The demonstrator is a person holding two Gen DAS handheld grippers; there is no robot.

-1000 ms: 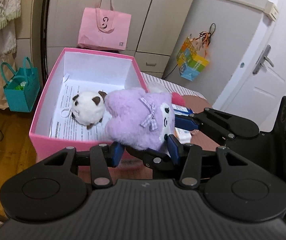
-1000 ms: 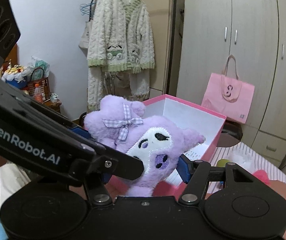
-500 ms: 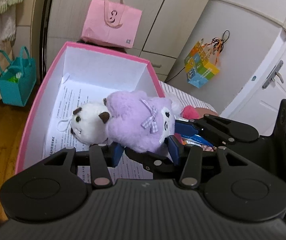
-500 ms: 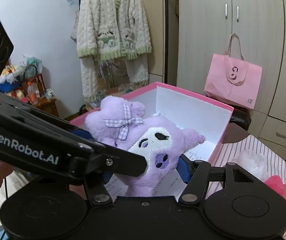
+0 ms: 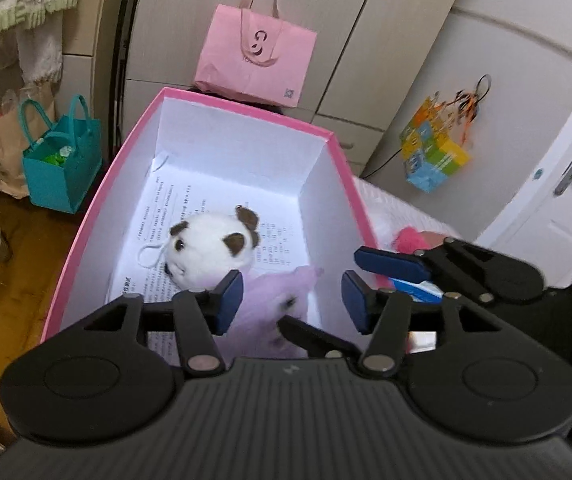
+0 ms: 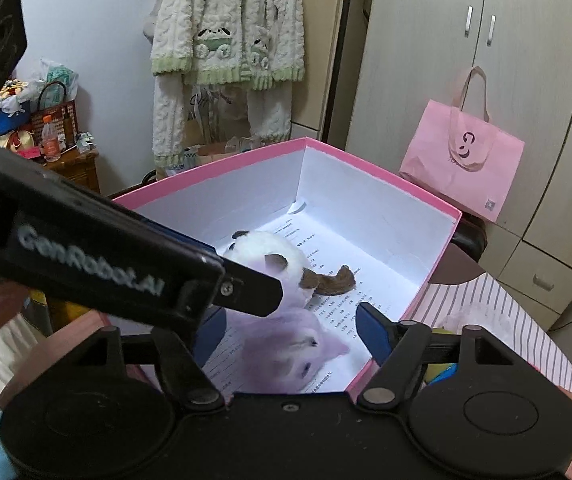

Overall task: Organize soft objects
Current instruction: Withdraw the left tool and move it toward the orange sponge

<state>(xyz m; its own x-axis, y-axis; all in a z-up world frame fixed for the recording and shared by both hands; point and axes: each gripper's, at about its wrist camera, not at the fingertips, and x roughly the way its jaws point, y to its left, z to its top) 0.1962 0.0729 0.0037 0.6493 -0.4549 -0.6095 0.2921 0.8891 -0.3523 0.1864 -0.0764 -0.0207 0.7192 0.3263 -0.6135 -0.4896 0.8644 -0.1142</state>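
A purple plush toy (image 5: 274,312) lies on the printed paper inside the pink box (image 5: 342,168), just below both grippers; it also shows in the right wrist view (image 6: 294,352). A white plush with brown ears (image 5: 210,248) lies beside it in the box and also shows in the right wrist view (image 6: 274,264). My left gripper (image 5: 292,300) is open and empty above the purple plush. My right gripper (image 6: 290,328) is open and empty over the box's near end (image 6: 442,264). The left gripper's body crosses the right wrist view at the left.
A pink tote bag (image 5: 254,60) hangs on the wardrobe behind the box. A teal bag (image 5: 60,164) stands on the wooden floor at the left. A pink fluffy item (image 5: 408,238) and a striped cloth (image 6: 498,312) lie right of the box. A cream cardigan (image 6: 226,32) hangs at the back.
Both grippers held the purple plush and carried it over the box. Now both have opened and the plush has dropped into the box beside the white plush.
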